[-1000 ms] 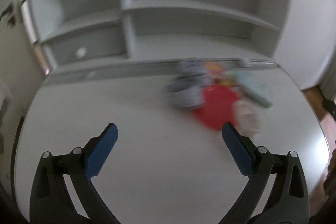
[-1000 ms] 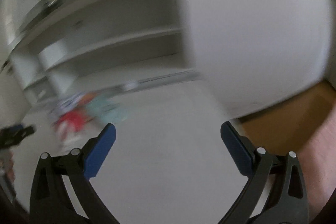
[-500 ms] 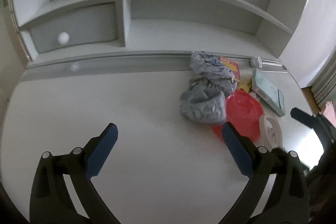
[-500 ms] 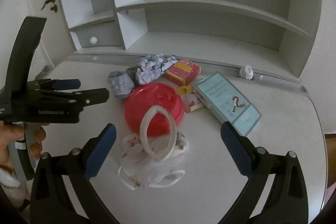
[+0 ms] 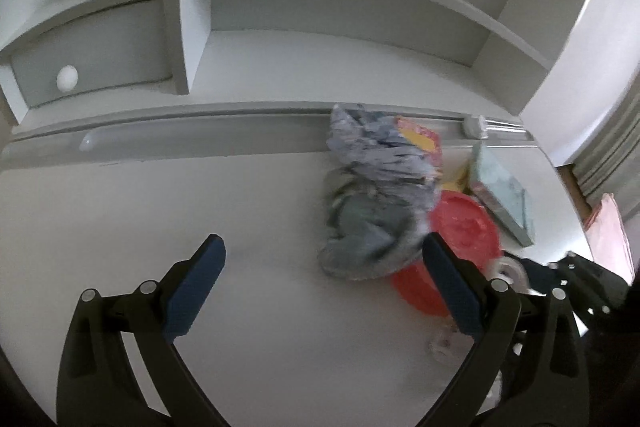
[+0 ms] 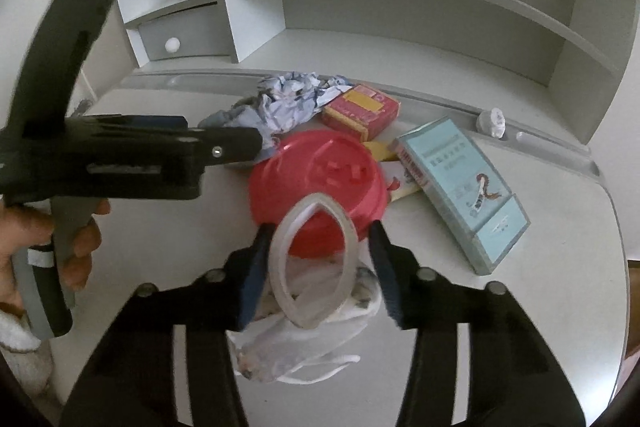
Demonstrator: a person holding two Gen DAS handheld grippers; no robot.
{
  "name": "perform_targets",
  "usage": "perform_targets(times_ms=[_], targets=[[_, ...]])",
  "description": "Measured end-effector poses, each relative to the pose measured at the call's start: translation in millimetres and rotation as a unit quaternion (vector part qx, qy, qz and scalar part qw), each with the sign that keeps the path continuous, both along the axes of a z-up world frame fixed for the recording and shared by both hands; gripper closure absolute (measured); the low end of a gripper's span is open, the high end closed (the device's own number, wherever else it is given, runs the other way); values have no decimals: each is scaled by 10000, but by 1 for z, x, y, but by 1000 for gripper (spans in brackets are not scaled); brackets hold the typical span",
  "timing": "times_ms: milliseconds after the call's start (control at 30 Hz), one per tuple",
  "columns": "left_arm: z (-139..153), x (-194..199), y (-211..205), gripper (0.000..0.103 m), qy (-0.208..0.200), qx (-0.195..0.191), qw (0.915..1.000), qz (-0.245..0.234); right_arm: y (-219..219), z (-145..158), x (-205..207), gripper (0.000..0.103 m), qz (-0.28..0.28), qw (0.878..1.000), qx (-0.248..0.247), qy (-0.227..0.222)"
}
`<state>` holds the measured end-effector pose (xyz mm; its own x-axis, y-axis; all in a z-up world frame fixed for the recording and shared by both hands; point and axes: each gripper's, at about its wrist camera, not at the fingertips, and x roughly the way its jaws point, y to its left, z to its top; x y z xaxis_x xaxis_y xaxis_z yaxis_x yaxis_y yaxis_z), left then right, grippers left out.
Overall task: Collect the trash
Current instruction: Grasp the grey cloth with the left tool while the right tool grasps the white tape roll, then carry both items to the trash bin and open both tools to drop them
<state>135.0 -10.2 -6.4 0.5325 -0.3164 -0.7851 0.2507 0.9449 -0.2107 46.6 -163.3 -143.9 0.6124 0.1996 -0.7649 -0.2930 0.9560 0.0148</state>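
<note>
A heap of trash lies on the white desk (image 5: 248, 307). In the right wrist view my right gripper (image 6: 318, 259) has its jaws half closed around the white ring handles (image 6: 314, 267) of a clear plastic bag (image 6: 304, 331), left pad touching the ring. Behind it sit a red round lid (image 6: 320, 175), crumpled paper (image 6: 290, 101), a red-yellow box (image 6: 362, 111) and a teal box (image 6: 464, 183). In the left wrist view my left gripper (image 5: 322, 285) is open and empty, just left of a grey crumpled wad (image 5: 368, 227) and the red lid (image 5: 466, 231).
A white shelf unit (image 5: 320, 39) with a small drawer and round knob (image 5: 67, 77) stands at the back of the desk. A small white wad (image 6: 492, 121) rests in the rear groove. The desk's right edge (image 6: 618, 247) drops off to the floor.
My right gripper has moved forward and narrowed its jaws around the bag's ring handles. My left gripper has moved closer to the grey wad and stays open.
</note>
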Motion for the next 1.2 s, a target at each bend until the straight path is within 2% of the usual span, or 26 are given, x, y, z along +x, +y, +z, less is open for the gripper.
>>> perform_targets(times_ms=[100, 300, 367, 400, 433, 500, 567, 600, 767, 967, 1067, 1200], targets=[[5, -9, -1, 7, -118, 46, 9999, -38, -3, 0, 0, 65, -19, 10000, 53, -2], [0, 0, 0, 7, 57, -38, 10000, -6, -11, 1, -4, 66, -38, 9997, 244, 39], [-3, 3, 0, 18, 116, -90, 9999, -10, -16, 3, -7, 66, -77, 9995, 290, 30], [-4, 4, 1, 29, 140, -216, 9997, -36, -19, 4, -9, 66, -100, 9995, 297, 2], [-2, 3, 0, 48, 143, -317, 9994, -29, -21, 6, -10, 66, -121, 9995, 304, -26], [-2, 2, 3, 73, 145, -306, 9994, 25, -26, 10, -12, 66, -185, 9993, 316, -91], [0, -2, 10, 76, 156, -633, 9979, 0, -30, 13, -14, 66, -235, 9991, 332, -135], [3, -3, 11, 79, 114, -657, 9978, 19, -33, 14, -15, 66, -258, 9990, 335, -154], [20, -22, 19, 80, -146, -544, 9984, 74, -41, 16, -21, 66, -359, 9983, 393, -228], [34, -38, 31, 80, -206, -433, 9987, 161, -50, 14, -26, 66, -436, 9971, 566, -254], [41, -44, 14, 80, -289, -414, 9987, 12, -61, 14, -32, 67, -494, 9955, 782, -221], [57, -59, -23, 80, -421, -400, 9974, -427, -96, 44, -54, 67, -679, 9882, 1257, -543]])
